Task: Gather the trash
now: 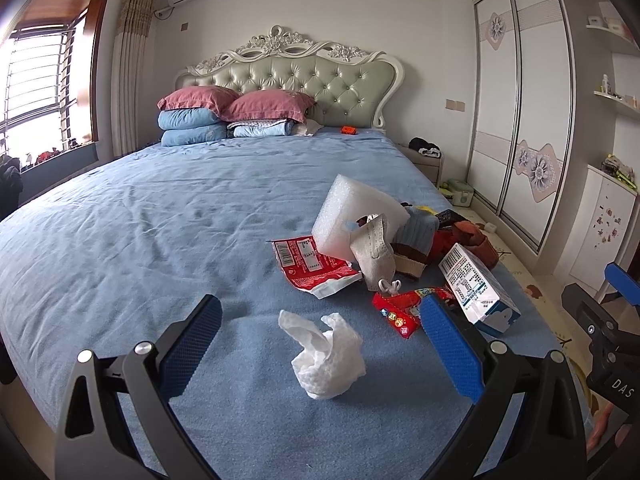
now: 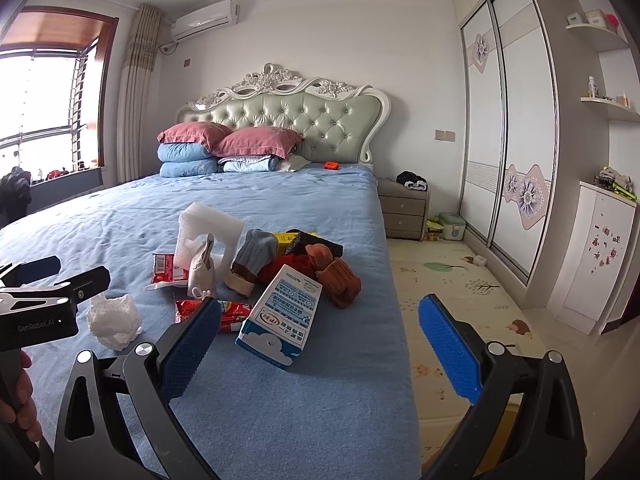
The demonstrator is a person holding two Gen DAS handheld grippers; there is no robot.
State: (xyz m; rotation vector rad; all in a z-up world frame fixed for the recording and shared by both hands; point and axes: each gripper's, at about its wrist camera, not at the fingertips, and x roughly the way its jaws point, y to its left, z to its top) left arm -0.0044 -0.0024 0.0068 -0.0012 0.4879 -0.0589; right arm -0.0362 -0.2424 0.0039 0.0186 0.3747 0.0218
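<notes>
Blue pads line both grippers, and both are spread wide with nothing in them. The left gripper (image 1: 320,344) hangs low over the bed (image 1: 140,220), and a crumpled white tissue (image 1: 326,356) sits on the sheet right between its two fingers. I think it is lined up that way so the fingers can close on the tissue first, since that piece lies apart from the rest and is easy to reach.

The right gripper (image 2: 320,344) waits to the side, near the bed's edge. One finger is over the sheet and the other is over the floor mat (image 2: 460,280). A milk carton (image 2: 282,316) lies tipped over just past its left finger.

Farther out is the trash pile: a red candy wrapper (image 1: 400,310), a red bag (image 1: 316,266), a face mask (image 1: 374,256) and white foam (image 1: 352,212), all bunched close. Socks (image 2: 340,276) are mixed in with them. I see no bin in either view, so I cannot tell where the trash will go.
</notes>
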